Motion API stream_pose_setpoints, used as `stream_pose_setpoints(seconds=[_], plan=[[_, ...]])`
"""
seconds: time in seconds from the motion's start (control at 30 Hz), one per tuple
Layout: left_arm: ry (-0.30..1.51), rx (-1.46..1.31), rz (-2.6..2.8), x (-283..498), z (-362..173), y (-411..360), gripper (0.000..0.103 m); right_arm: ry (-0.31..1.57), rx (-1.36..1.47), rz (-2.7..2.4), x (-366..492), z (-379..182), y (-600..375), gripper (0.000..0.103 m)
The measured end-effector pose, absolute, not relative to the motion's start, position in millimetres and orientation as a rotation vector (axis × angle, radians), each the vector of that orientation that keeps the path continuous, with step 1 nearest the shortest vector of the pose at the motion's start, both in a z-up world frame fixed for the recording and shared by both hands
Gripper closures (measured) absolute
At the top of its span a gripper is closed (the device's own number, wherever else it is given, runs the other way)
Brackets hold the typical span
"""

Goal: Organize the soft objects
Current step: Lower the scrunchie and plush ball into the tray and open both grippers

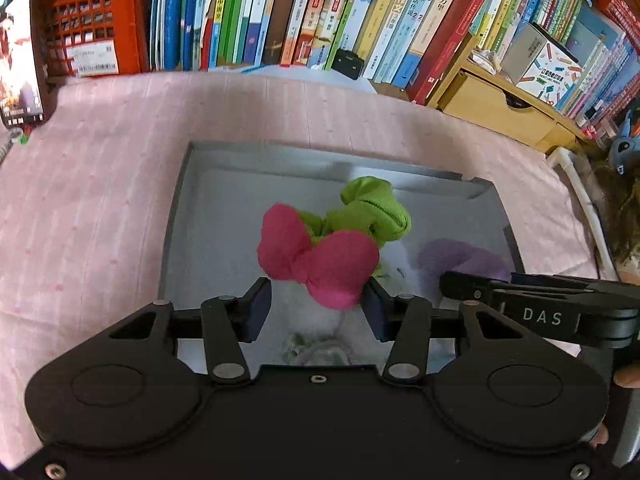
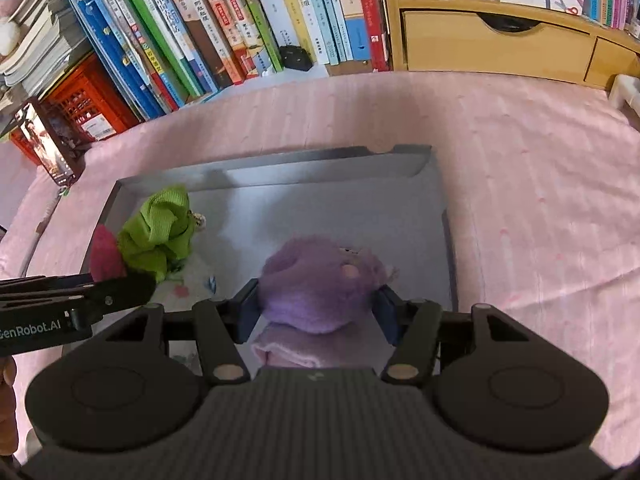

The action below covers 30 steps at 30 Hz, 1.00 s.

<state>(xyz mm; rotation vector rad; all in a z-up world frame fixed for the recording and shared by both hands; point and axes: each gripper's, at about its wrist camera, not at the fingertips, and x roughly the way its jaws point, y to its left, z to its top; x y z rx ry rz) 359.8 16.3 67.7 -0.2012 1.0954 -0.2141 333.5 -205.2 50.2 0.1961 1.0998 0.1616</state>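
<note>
Two grippers work over the grey tray (image 2: 436,184) on the pink cloth (image 2: 520,160). Left gripper (image 1: 316,304) pinches a white plush with a pink bow (image 1: 316,260); right gripper (image 2: 318,306) squeezes a purple plush (image 2: 316,280). Both toys look light and squashy, best gripped mid-body. Green fabric toy (image 2: 160,232) lies inside the tray.

A pink cloth (image 2: 520,184), faintly striped and dotted, covers the whole surface. A shallow grey tray (image 2: 304,168) lies flat on it near the middle, its low far wall (image 1: 320,156) raised and its floor pale. Along the far edge of the cloth stands a row of books (image 2: 248,20), with a red plastic crate (image 1: 96,28) at the far left and a light wooden drawer unit (image 2: 496,40) at the far right. A phone with a lit screen (image 1: 20,52) stands upright at the left edge.
</note>
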Motion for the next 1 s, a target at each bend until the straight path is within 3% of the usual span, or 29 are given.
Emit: stream_pose_setpoints(seconds=[0.23, 0.47, 0.7, 1.0], plan=[[1.102, -0.21, -0.21, 358, 69, 18, 0.056, 1.134, 0.205, 0.175, 331, 50, -206, 0.04], [1.094, -0.219, -0.209, 353, 70, 21, 0.048, 1.128, 0.22, 0.175, 328, 47, -208, 0.038], [1.081, -0.225, -0.21, 346, 77, 24, 0.043, 1.114, 0.244, 0.178, 323, 50, -212, 0.025], [1.013, -0.199, -0.228, 320, 104, 22, 0.034, 1.06, 0.227, 0.18, 306, 73, -212, 0.02]])
